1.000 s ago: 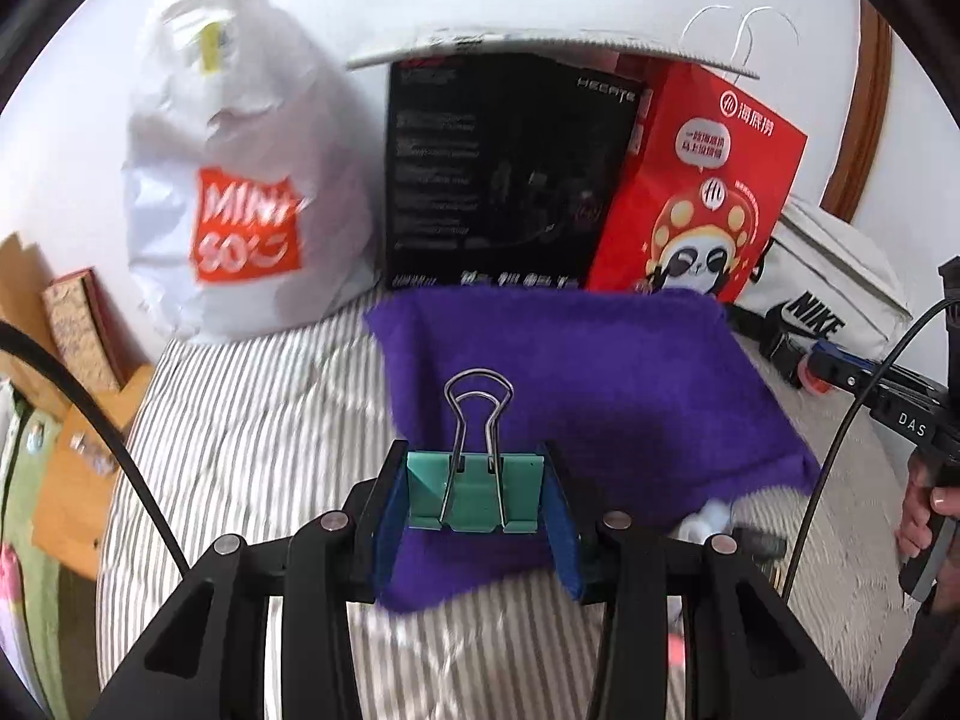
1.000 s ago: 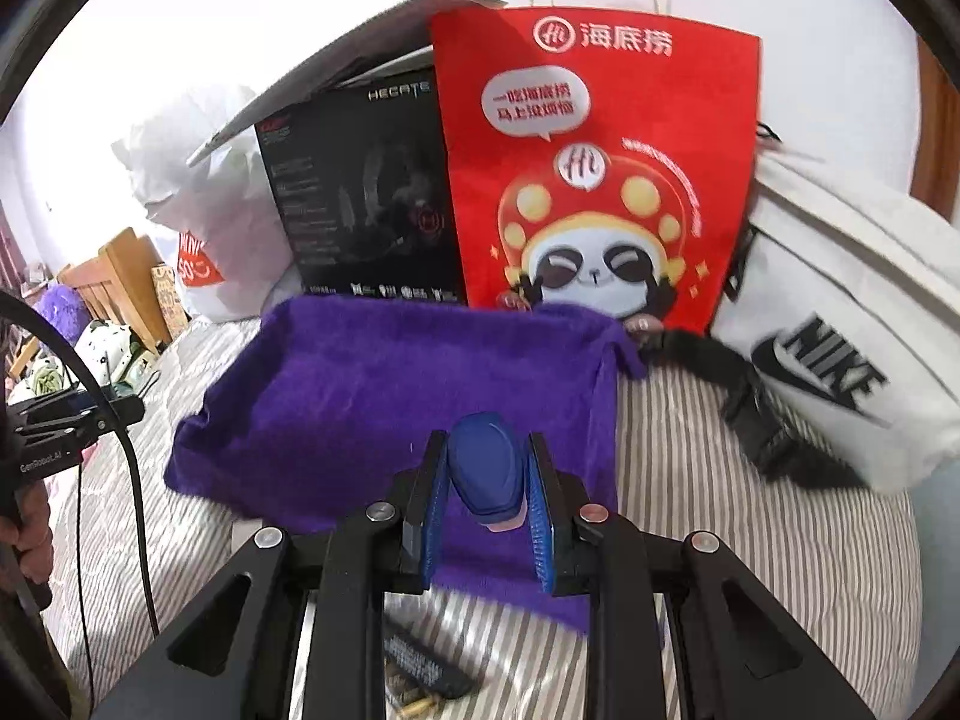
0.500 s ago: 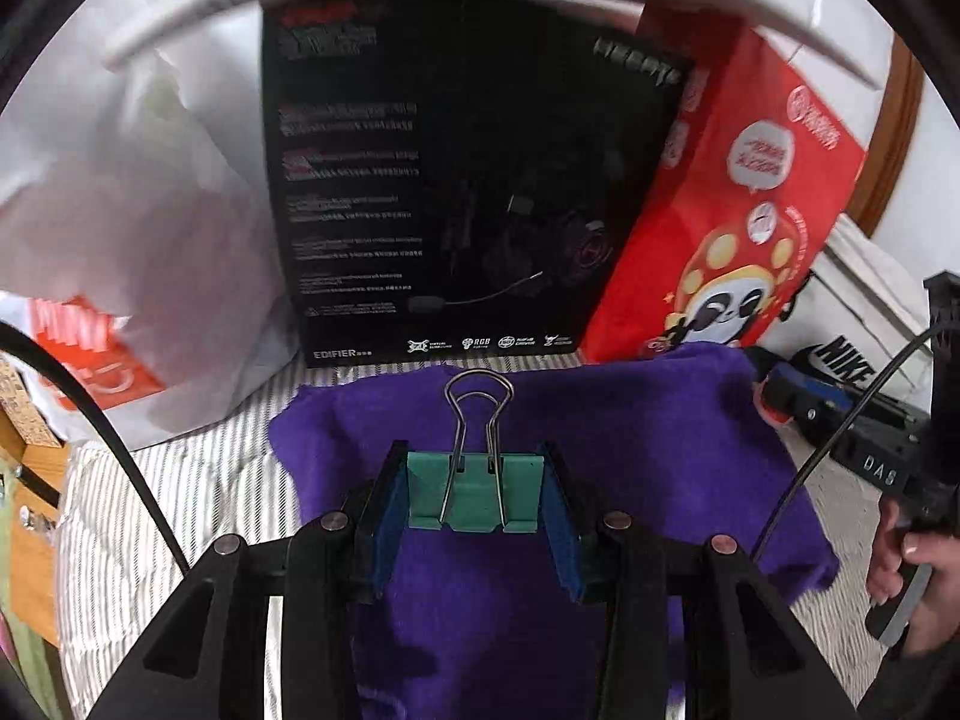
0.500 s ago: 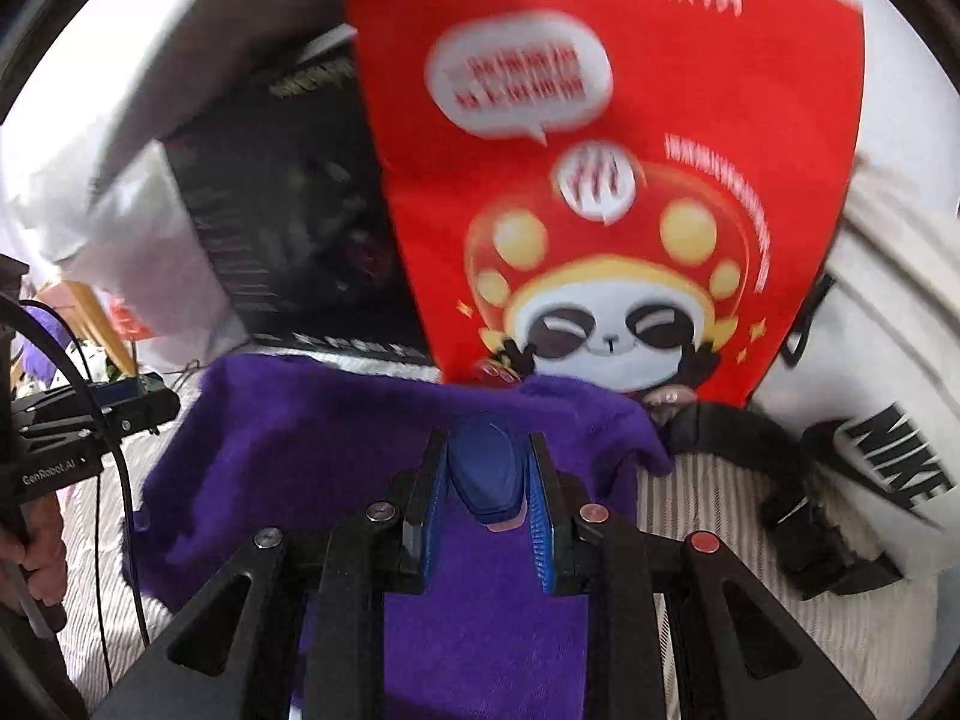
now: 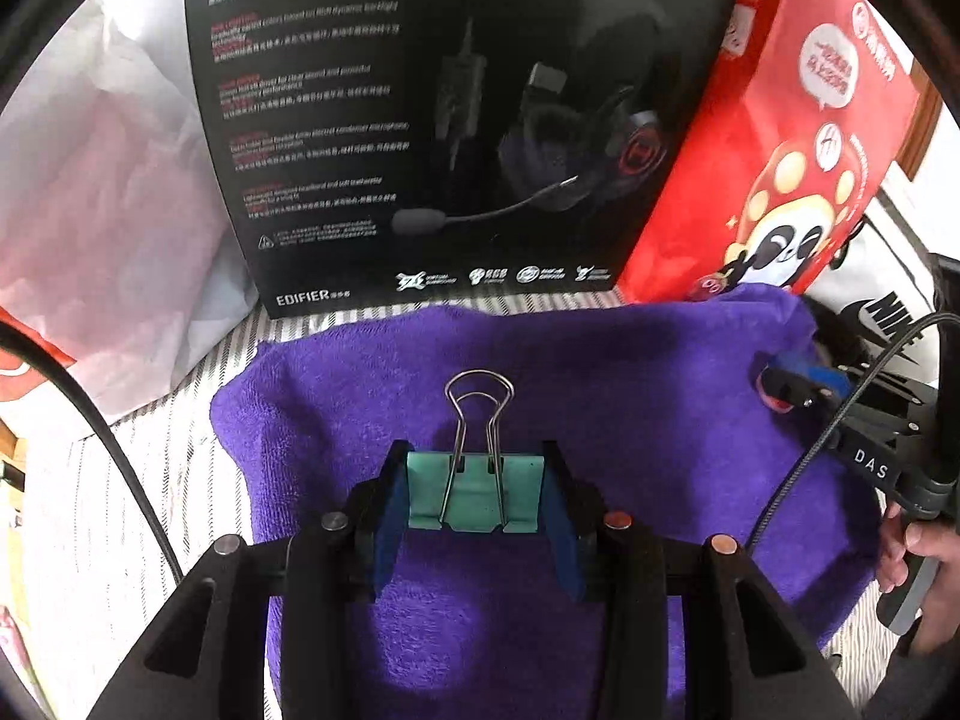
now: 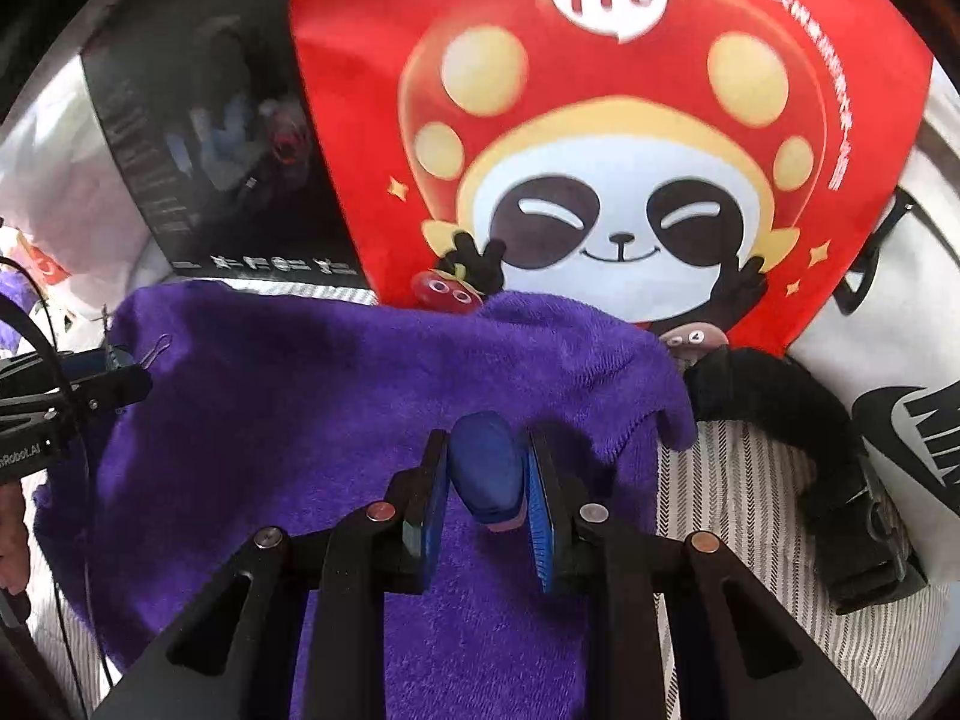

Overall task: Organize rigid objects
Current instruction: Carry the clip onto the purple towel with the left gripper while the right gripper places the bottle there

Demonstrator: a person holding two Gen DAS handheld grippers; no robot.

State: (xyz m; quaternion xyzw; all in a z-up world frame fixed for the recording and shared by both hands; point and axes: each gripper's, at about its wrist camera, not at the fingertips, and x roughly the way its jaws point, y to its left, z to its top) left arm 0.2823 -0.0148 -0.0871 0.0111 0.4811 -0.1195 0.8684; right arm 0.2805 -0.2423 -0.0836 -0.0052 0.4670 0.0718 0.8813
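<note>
Left tool [image 5: 475,495] is clamped on the clip [image 5: 474,489]: teal body squeezed between the blue pads, wire handle pointing forward over the towel [image 5: 630,396]. Right tool [image 6: 487,495] is closed on a blue rounded item [image 6: 485,468] with a pinkish underside; can't tell what it is.

Change over the last second: both tools have pushed forward and down. A second ago the towel sat further ahead with striped sheet showing in front of it; now purple fills the lower half of both views and the box [image 5: 432,120] and red bag [image 6: 600,120] loom large. Grips unchanged, nothing released. My read: both items are in transport toward the towel, so towel is likely the drop zone and placement is the next step. Neither item touches it yet as far as I can tell.

Surface is a bed with a striped sheet [image 6: 732,498], no bench. Towel lies near the bed's far edge, its back edge touching the red bag and just short of the box. It's soft and rumpled, so a released clip may tip.

Behind: box and red bag stand upright against the wall, white plastic bag [image 5: 108,192] at far left corner, white Nike bag [image 6: 900,360] at far right with a black strap [image 6: 798,432] trailing onto the sheet.
</note>
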